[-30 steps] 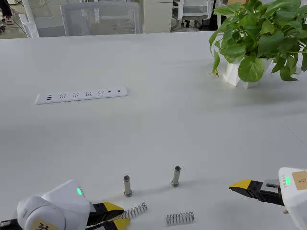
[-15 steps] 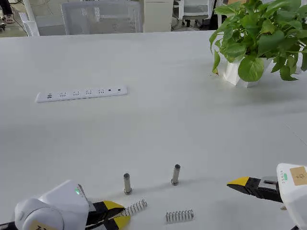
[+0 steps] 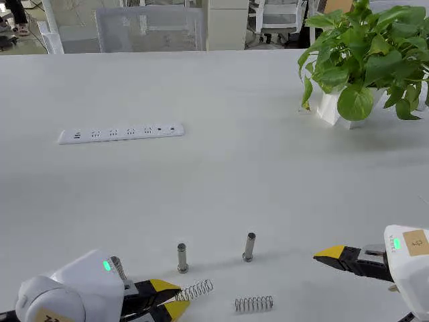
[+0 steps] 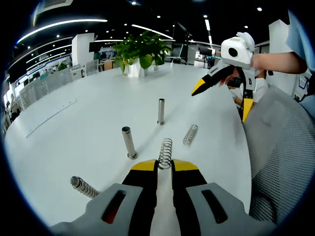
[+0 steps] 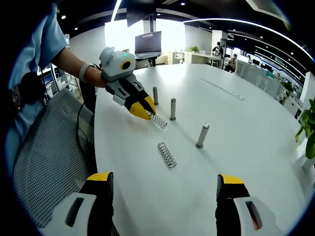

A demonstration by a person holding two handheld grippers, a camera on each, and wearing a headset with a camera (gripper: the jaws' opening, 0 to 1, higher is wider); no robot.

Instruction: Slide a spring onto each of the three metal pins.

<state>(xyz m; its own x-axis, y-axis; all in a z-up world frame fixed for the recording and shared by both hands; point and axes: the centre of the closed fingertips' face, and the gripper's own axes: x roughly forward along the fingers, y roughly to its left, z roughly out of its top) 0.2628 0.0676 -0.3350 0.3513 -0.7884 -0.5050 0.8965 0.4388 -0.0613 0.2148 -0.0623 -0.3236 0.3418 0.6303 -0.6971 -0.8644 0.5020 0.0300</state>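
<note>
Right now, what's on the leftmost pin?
A spring is coiled around that pin. The pin's lower end is hidden behind the left tongs.

Open-plan office. Long white worktop carrying power strip and potted plant. Mesh-backed office chair at far edge, more chairs behind. Gripper views: dark ceiling with curved light strips and small spot lamps, large screen, rows of desks further back, glass partitions along side.
</note>
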